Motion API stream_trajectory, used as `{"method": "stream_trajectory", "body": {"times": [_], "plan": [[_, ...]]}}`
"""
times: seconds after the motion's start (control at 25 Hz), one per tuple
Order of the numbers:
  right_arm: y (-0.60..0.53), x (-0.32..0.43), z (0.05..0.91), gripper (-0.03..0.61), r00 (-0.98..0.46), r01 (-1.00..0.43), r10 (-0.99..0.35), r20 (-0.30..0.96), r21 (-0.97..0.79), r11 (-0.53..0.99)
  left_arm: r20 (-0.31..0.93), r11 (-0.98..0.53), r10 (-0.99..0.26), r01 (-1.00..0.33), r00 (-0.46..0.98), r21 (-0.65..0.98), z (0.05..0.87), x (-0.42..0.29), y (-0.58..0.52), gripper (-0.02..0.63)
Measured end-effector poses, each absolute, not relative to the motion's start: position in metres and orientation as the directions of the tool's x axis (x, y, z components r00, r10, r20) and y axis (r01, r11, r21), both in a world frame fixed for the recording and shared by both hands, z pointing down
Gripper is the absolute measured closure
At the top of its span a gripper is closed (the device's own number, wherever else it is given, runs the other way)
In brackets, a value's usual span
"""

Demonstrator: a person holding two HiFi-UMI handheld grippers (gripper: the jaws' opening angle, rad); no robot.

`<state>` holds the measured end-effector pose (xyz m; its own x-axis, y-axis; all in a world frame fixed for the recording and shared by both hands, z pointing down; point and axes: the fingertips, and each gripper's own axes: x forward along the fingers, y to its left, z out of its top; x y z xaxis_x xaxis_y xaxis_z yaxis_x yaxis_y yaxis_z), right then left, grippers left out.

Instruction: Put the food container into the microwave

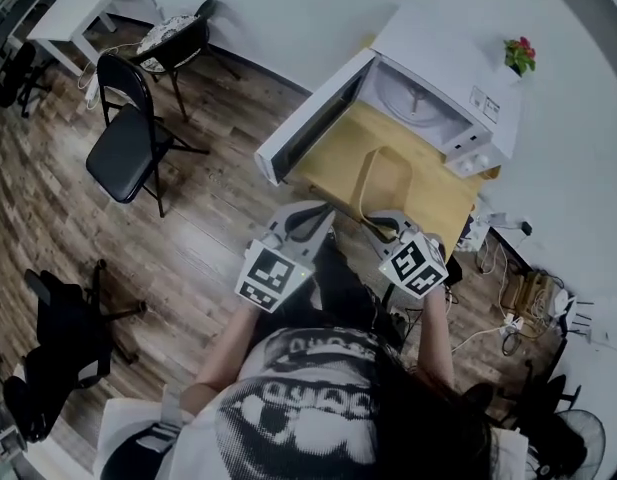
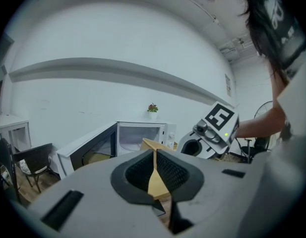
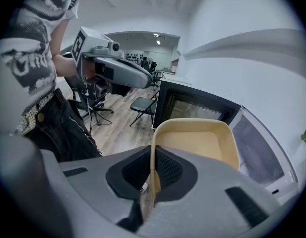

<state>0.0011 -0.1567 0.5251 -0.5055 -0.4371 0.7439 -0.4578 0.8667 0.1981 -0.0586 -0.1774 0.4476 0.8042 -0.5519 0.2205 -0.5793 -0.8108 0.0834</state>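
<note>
Clamping container rim w/ R gripper, by table, just near of open microwave. Holding L gripper closed, empty, at left. Carry level, aim cavity centre, clear door, seat on turntable before letting go.

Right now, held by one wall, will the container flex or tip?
Probably stiff: the container shows no sag with the right gripper pinching one wall. Likely light, since it looks empty. Gripped off-centre, it may pivot.

One microwave, one food container, one left gripper, one right gripper.
</note>
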Motion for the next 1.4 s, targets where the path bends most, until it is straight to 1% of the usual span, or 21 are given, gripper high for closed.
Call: {"method": "stream_trajectory", "body": {"times": [0.16, 0.36, 0.6, 1.04, 1.24, 1.4], "plan": [[-0.188, 0.018, 0.538, 0.565, -0.489, -0.399, -0.4, 0.775, 0.209, 0.893, 0.22, -0.806, -0.561, -0.587, 0.798, 0.074, 0.444, -0.052, -0.189, 0.597], [-0.239, 0.043, 0.553, 0.565, -0.447, -0.361, -0.382, 0.809, 0.228, 0.904, 0.214, -0.808, -0.563, -0.586, 0.798, 0.057, 0.436, -0.039, -0.208, 0.597], [-0.302, 0.087, 0.579, 0.565, -0.359, -0.3, -0.375, 0.855, 0.275, 0.914, 0.22, -0.811, -0.563, -0.584, 0.797, 0.041, 0.435, -0.005, -0.24, 0.597], [-0.386, 0.134, 0.615, 0.561, -0.314, -0.245, -0.347, 0.884, 0.278, 0.929, 0.262, -0.781, -0.593, -0.623, 0.761, 0.043, 0.446, 0.026, -0.288, 0.597], [-0.409, 0.149, 0.627, 0.544, -0.269, -0.223, -0.383, 0.884, 0.33, 0.917, 0.28, -0.759, -0.612, -0.649, 0.74, 0.055, 0.452, 0.027, -0.303, 0.597], [-0.43, 0.158, 0.631, 0.534, -0.24, -0.253, -0.477, 0.846, 0.42, 0.872, 0.288, -0.749, -0.62, -0.66, 0.729, 0.058, 0.455, 0.03, -0.312, 0.597]]}}
